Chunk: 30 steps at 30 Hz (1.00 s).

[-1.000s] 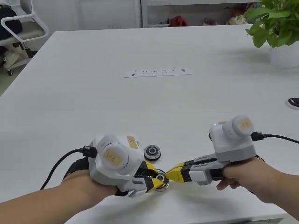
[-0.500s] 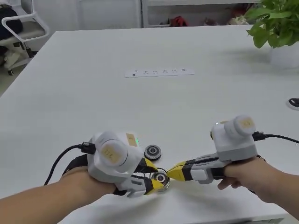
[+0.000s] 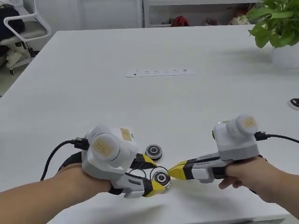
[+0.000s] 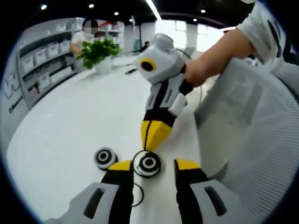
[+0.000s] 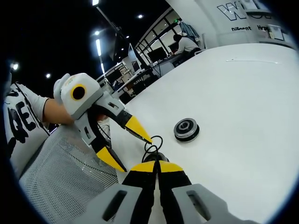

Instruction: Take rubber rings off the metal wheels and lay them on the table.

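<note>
While working low at the near edge of the broad white table (image 3: 140, 107), holds the left gripper (image 3: 153, 176) spread wide, one yellow-tipped jaw on each side of a small round metal wheel with a dark hub (image 3: 161, 178) lying flat on the surface. Points the right gripper (image 3: 172, 171) at that wheel from the opposite side, jaws pressed tip to tip just beside its rim — cannot tell whether any rubber is pinched between them. Thin black rubber ring (image 5: 156, 137) looping loose off the wheel, toward the left gripper's open span. Second dark-rimmed metal wheel (image 3: 153, 151) flat on the table just beyond, apart from both grippers. Farther up the bare top: a white power strip (image 3: 156, 72) at mid-table, a leafy green plant (image 3: 275, 21) at the far right corner, a small dark object (image 3: 294, 101) at the right edge. Beyond the table, a white office chair (image 3: 21, 28) on the left and white cabinets along the back wall. From the gripper views — shelving with storage bins (image 4: 42, 70), a dark ceiling dotted with lights, a white mesh chair back (image 4: 252, 116) close behind the hands.
</note>
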Each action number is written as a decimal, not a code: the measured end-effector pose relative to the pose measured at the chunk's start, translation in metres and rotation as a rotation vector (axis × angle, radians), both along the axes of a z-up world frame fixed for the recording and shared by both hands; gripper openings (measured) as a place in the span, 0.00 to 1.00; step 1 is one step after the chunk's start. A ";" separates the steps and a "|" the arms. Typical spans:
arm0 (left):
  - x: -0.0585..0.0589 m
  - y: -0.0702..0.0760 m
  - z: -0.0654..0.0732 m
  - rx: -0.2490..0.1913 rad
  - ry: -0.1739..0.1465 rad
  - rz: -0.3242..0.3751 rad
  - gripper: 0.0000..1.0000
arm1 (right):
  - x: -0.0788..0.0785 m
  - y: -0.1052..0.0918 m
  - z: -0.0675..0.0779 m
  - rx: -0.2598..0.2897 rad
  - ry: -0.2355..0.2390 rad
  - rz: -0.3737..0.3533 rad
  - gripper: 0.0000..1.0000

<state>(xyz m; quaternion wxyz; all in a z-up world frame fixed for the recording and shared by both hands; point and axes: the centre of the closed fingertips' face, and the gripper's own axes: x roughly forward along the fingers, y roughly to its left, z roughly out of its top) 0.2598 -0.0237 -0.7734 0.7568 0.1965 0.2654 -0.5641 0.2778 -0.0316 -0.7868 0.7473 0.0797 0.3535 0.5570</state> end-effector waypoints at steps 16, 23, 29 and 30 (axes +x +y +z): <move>-0.006 0.014 0.015 -0.021 -0.011 0.006 0.45 | 0.000 0.003 0.011 0.019 -0.011 0.012 0.00; -0.004 0.023 0.019 -0.025 -0.020 0.019 0.48 | 0.000 0.005 0.017 0.027 -0.018 0.027 0.00; -0.004 0.032 0.021 -0.023 -0.022 0.034 0.49 | -0.001 0.009 0.022 0.032 -0.020 0.042 0.00; -0.004 0.034 0.021 -0.022 -0.023 0.036 0.49 | 0.000 0.010 0.022 0.033 -0.021 0.044 0.00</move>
